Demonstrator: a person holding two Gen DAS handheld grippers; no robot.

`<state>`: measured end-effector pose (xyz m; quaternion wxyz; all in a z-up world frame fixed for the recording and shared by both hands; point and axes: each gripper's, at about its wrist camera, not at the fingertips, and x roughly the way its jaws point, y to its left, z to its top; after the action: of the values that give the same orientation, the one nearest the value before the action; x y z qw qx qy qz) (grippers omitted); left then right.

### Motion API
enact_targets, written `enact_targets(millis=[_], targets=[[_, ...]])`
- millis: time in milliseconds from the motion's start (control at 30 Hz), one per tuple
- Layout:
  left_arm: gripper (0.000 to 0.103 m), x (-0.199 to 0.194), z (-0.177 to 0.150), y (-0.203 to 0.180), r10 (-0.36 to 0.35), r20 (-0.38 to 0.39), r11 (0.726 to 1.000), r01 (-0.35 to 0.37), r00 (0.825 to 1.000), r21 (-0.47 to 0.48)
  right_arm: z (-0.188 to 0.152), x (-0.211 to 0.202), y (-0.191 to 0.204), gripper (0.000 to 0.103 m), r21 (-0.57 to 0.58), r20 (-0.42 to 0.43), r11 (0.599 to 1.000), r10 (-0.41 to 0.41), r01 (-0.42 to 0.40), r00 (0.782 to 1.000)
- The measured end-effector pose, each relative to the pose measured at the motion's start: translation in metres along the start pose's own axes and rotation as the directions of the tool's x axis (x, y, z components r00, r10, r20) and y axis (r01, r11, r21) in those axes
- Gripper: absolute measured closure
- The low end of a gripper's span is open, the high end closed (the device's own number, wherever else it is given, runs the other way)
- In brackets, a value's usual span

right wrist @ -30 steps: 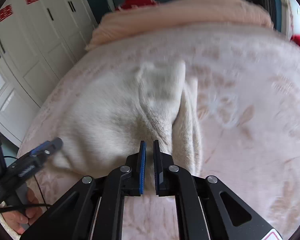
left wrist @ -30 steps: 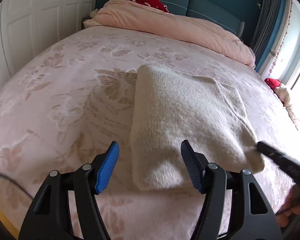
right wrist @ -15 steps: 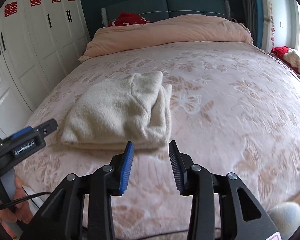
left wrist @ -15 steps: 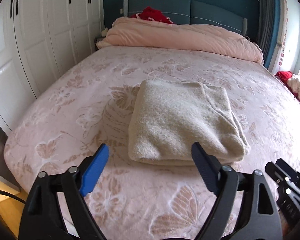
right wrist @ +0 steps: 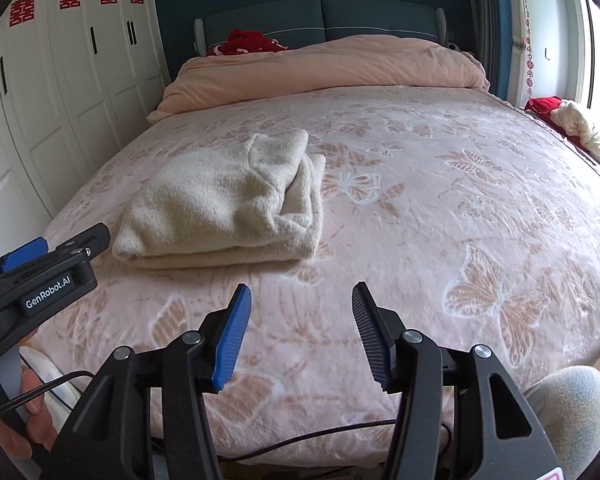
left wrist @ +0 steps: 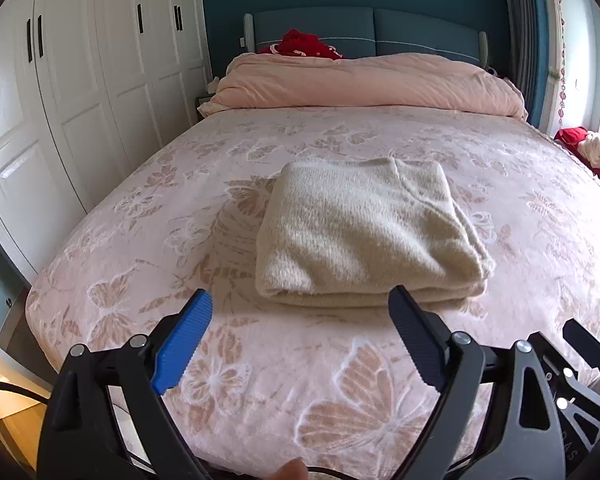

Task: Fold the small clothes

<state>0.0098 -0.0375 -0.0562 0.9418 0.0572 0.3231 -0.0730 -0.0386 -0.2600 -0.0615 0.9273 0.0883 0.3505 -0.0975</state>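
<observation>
Sweater [left wrist: 364, 232] — cream, knitted, folded into a thick rectangle — is seen lying on the pink butterfly-patterned bed cover [left wrist: 340, 392], near the foot edge of the bed and toward its left side, well short of the rolled pink duvet [left wrist: 364, 84] at the head. In the right wrist view the same sweater [right wrist: 228, 204] shows stacked layers at its near edge and a looser flap along its right side.

Nothing is held by either claw. The left gripper [left wrist: 300, 340] is spread wide, its jaws apart over bare cover just short of the sweater's near edge. The right gripper [right wrist: 300, 328] is likewise parted, though less widely, and is kept off the fabric, to the right of the bundle.

The fold is judged to be essentially finished, so the step in hand appears to be a release and a check. If tidying is wanted, the loose right flap is best pressed flat rather than pinched, since a soft knit is likely to drag and undo the layers beneath. Any further contact should be made from above, with the jaws kept parted and clear of the near edge — a snag there could pull the stack toward the foot of the bed.
</observation>
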Motion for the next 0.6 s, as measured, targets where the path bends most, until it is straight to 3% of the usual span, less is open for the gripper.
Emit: enact_targets(millis=[167,333,467,600], targets=[[0.016,0.007,-0.010,0.003,0.017,-0.008,0.999,-0.017,1.000,0.033,-0.003,0.004,0.010,0.051,-0.024,-0.010,1.000,-0.005,0.005,1.000],[0.013,0.019,-0.015,0.016,-0.026,-0.062,1.000,0.026,0.998,0.000,0.004,0.004,0.016,0.049,-0.042,-0.006,0.999,0.011,-0.012,1.000],[0.007,0.031,0.000,0.046,-0.122,-0.078,0.986,0.112,0.989,-0.126,0.033,0.017,0.005,0.041,-0.027,-0.009,0.996,0.080,-0.081,0.997],[0.005,0.064,0.026,0.080,-0.235,-0.091,0.935,0.199,0.968,-0.293,0.069,0.051,-0.005,0.039,0.062,-0.054,0.985,0.164,-0.161,0.985]])
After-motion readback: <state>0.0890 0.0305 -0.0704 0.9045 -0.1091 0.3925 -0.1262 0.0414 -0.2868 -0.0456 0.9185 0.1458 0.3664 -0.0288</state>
